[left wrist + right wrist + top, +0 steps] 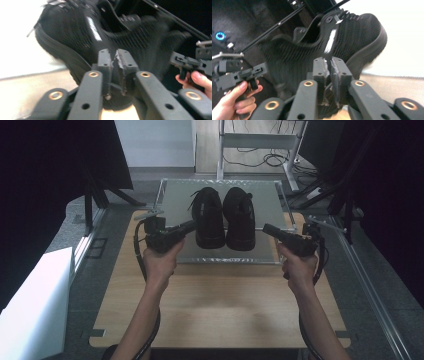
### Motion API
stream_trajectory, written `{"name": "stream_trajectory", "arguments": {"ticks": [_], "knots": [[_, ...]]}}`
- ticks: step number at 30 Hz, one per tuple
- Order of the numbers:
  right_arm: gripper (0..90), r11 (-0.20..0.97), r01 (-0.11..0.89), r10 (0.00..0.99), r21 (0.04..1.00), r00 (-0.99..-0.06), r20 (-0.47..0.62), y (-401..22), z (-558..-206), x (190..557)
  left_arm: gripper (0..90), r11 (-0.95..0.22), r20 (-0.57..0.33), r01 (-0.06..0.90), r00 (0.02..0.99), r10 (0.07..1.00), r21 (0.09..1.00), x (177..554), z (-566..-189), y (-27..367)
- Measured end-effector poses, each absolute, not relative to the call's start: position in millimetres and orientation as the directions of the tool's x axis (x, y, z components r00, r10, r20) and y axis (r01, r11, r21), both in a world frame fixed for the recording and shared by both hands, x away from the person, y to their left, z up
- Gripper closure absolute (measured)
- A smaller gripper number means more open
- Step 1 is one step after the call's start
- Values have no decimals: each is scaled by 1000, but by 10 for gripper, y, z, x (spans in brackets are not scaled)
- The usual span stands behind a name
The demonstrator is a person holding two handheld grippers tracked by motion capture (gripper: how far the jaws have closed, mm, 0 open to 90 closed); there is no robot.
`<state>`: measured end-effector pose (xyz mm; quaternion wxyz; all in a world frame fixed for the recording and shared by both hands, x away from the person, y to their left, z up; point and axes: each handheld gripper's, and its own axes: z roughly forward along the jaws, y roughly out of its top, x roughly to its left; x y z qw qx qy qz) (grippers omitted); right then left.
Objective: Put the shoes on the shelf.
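We see a pair of black shoes side by side on a grey tray [172, 202] at the far end of the wooden table [220, 305], toes pointing back toward the person. Taking the tray as our landmark, the left shoe [208, 217] and the right shoe [239, 218] sit in its middle, touching or nearly so.

The left gripper [191, 226] comes in over the tray's left part, its tip just beside the outer flank of the left shoe; the left hand [161, 260] holds it with the wrist raised and the forearm slanting up from the near edge of the table. The right gripper [266, 228] mirrors this over the tray's right part, aimed at the right shoe's outer side, with the right hand [296, 265] wrapped round its handle.

In the left gripper view its jaws stand pressed together with nothing between them (the shoe's knit side [82, 32] lies just beyond). The right gripper view shows the same: jaws closed and empty, shoe [352, 35] right behind.
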<state>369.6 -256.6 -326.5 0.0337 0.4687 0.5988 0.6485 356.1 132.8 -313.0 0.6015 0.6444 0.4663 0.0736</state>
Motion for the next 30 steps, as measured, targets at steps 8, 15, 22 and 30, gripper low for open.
{"name": "stream_trajectory", "arguments": {"ticks": [8,15,22,30], "knots": [[899,-197,503,603,842,-615,508,-2490,-3485,3342,892,81,-414,489,627,660,869,3208,-3344,1220],[896,-148,529,591,835,-630,504,-2359,-3642,3333,890,38,-385,495,623,680,868,3173,-3520,1122],[891,-141,531,597,836,-628,500,-2230,-3688,3413,885,36,-390,510,609,691,859,3263,-3619,1090],[900,-149,508,617,849,-623,481,-2182,-3644,3476,891,42,-385,507,595,706,861,3328,-3580,1104]]}}
